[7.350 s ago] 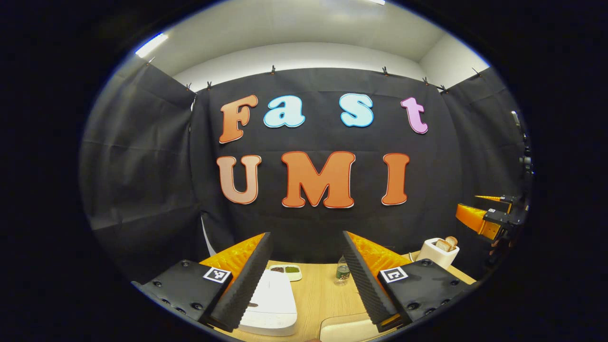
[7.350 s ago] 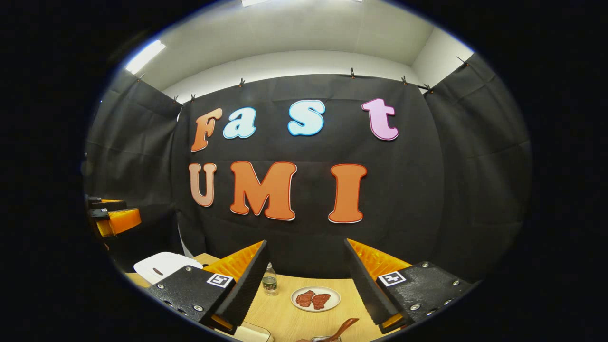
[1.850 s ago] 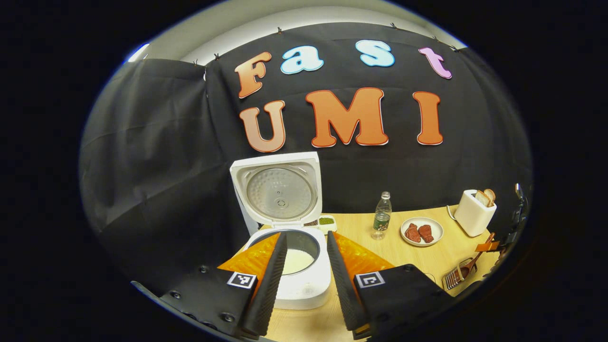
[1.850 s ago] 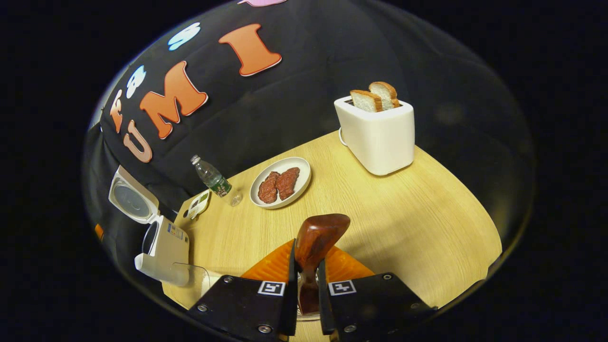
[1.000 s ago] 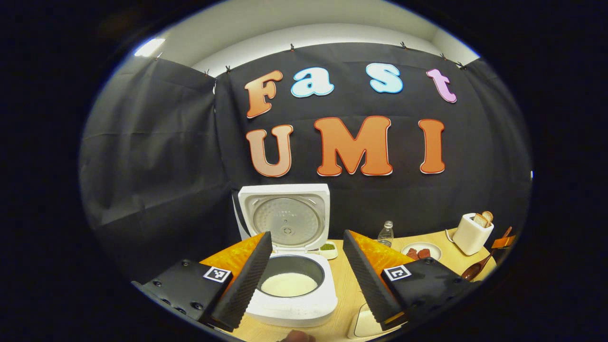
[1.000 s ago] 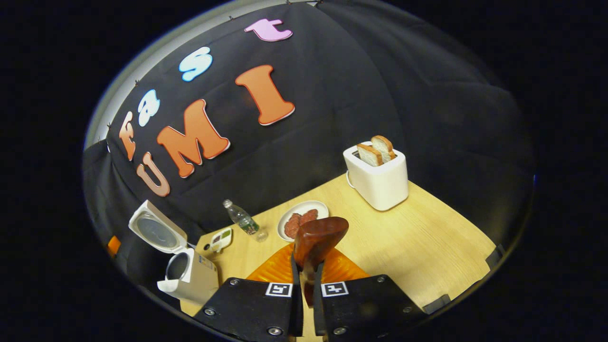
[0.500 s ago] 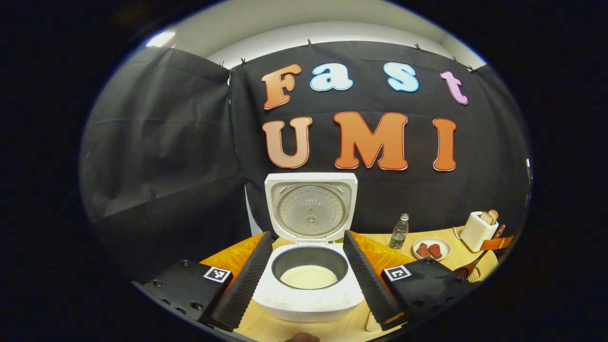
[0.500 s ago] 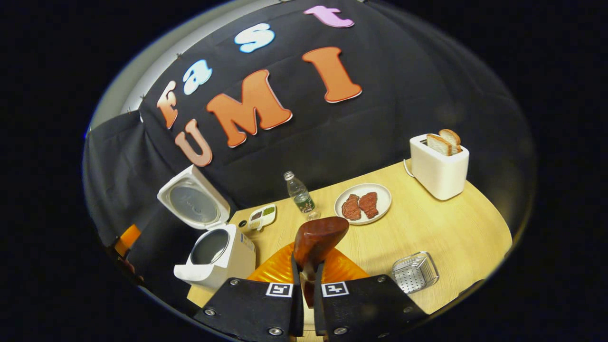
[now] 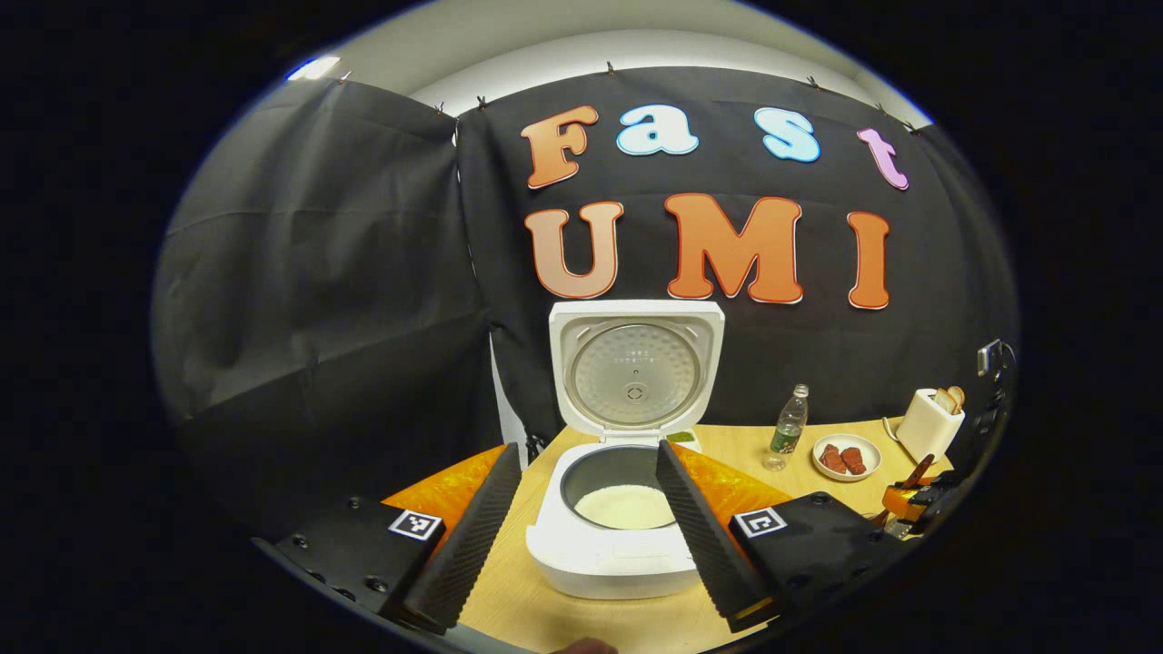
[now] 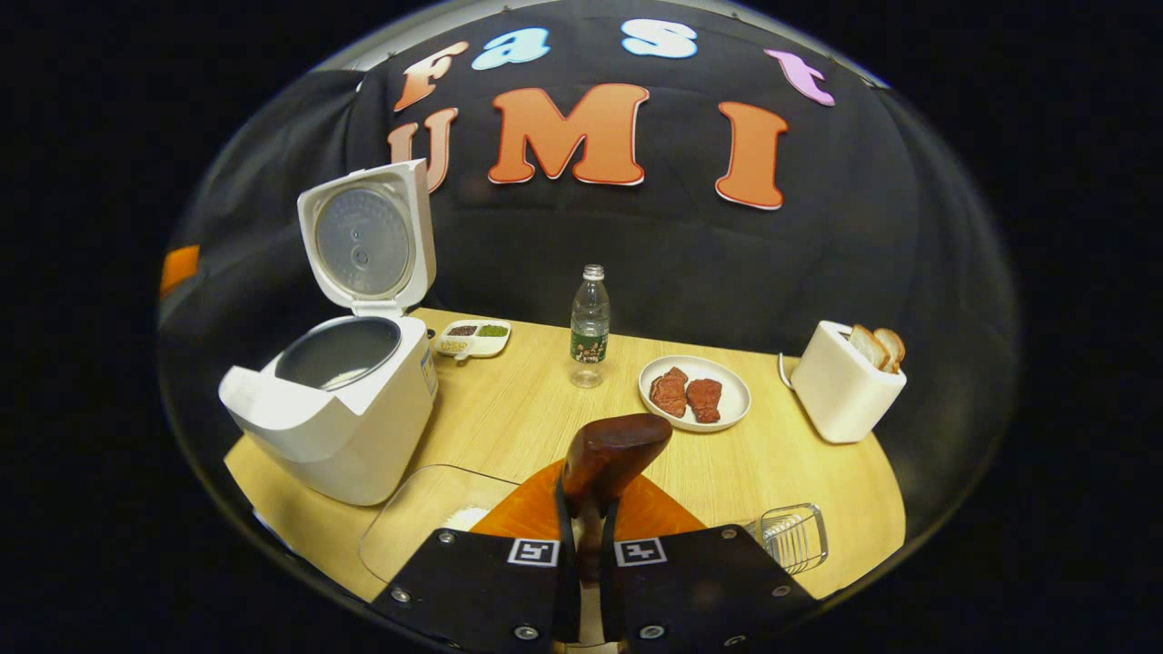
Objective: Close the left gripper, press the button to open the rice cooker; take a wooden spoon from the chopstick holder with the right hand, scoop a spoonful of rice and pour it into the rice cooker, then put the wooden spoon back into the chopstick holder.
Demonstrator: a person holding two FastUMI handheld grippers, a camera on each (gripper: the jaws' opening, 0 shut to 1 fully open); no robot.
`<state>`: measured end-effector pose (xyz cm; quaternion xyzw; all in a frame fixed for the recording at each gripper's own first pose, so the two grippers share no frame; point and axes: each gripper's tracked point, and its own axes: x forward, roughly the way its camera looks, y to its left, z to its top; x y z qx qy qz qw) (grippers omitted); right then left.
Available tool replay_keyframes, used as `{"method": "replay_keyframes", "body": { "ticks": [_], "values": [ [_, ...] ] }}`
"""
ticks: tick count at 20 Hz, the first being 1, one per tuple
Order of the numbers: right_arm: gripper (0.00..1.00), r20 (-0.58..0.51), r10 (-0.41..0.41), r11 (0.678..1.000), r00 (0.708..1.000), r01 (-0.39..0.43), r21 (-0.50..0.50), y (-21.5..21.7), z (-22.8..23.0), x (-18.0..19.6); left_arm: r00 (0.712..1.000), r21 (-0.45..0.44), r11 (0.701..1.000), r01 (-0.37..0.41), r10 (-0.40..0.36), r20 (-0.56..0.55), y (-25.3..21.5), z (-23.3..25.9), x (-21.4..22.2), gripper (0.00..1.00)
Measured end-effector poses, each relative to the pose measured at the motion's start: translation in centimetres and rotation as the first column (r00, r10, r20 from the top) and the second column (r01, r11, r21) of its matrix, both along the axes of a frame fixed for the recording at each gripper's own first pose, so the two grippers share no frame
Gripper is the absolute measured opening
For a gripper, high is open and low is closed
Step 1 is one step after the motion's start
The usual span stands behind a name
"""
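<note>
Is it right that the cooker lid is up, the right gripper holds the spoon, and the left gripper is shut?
Not quite. The left gripper is open: the left gripper view shows its fingers spread apart with the cooker between them. The lid is up, and the right gripper is shut on the spoon.

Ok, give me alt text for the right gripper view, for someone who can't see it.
The right gripper is shut on a wooden spoon above a wooden table. To the left stands the open rice cooker; behind are a bottle, a plate of meat and a toaster.
</note>
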<state>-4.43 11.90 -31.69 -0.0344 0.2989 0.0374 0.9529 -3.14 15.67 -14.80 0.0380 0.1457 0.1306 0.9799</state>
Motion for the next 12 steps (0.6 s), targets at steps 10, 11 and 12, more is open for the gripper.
{"method": "replay_keyframes", "body": {
  "ticks": [10, 11, 12],
  "values": [
    [0.07, 0.047, 0.055, 0.976, 0.997, -0.044, -0.213, 2.5, -3.3, -1.6, 0.999, -0.004, 1.000, 0.000, 0.000, -0.041, 1.4, -1.4, 0.1, 1.00],
    [0.07, 0.050, 0.060, 0.976, 0.997, -0.048, -0.212, 2.8, -3.5, -1.8, 0.999, -0.004, 1.000, -0.001, 0.001, -0.045, 1.5, -1.5, 0.0, 0.96],
    [0.07, 0.047, 0.064, 0.978, 0.997, -0.053, -0.203, 3.4, -3.8, -2.0, 0.999, -0.002, 1.000, -0.002, 0.002, -0.048, 1.7, -1.7, 0.0, 0.96]
  ]
}}
